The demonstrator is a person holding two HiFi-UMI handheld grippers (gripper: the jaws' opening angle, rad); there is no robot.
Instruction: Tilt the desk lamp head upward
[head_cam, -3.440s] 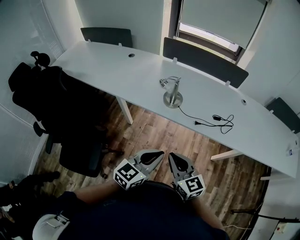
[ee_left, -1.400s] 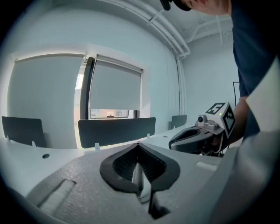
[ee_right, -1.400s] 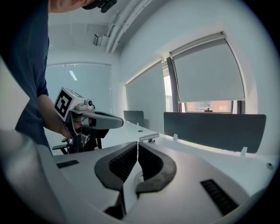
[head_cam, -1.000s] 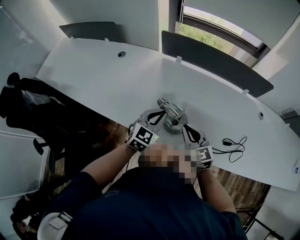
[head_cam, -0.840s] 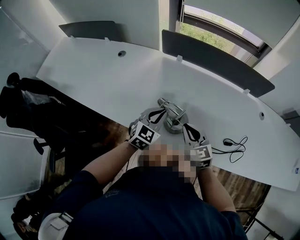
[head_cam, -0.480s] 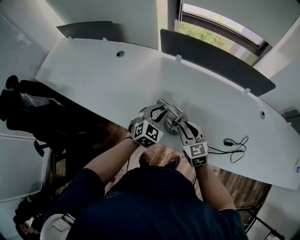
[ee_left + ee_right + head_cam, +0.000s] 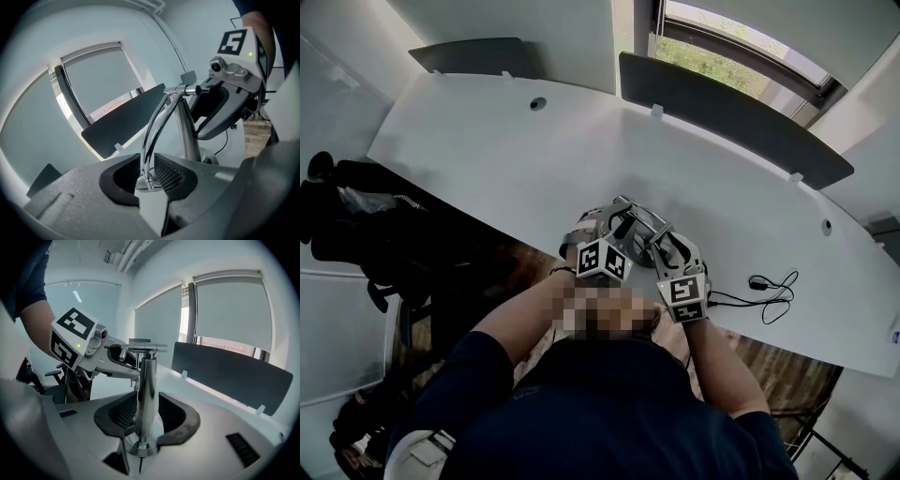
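Observation:
A chrome desk lamp (image 7: 639,225) stands near the front edge of the white desk (image 7: 487,141). My left gripper (image 7: 149,174) reaches in from the left. Its jaws have just been opening, and the lamp's thin curved chrome arm (image 7: 157,126) and small head pass between the pads (image 7: 171,173) with a gap showing on the left. My right gripper (image 7: 146,416) comes in from the right, low on the upright post (image 7: 145,390) just above the round base (image 7: 139,446). Its jaws have also just been opening and stand apart from the post on both sides.
The lamp's black cable and switch (image 7: 769,284) trail right along the desk. Dark divider panels (image 7: 722,105) line the far edge below a window. A black office chair (image 7: 356,220) stands at the left. Wooden floor (image 7: 539,267) shows under the desk's front edge.
The person has stepped up to the desk. Both grippers have dropped and pushed in around the lamp, and their jaws have gone from shut to open. The left gripper has rolled.

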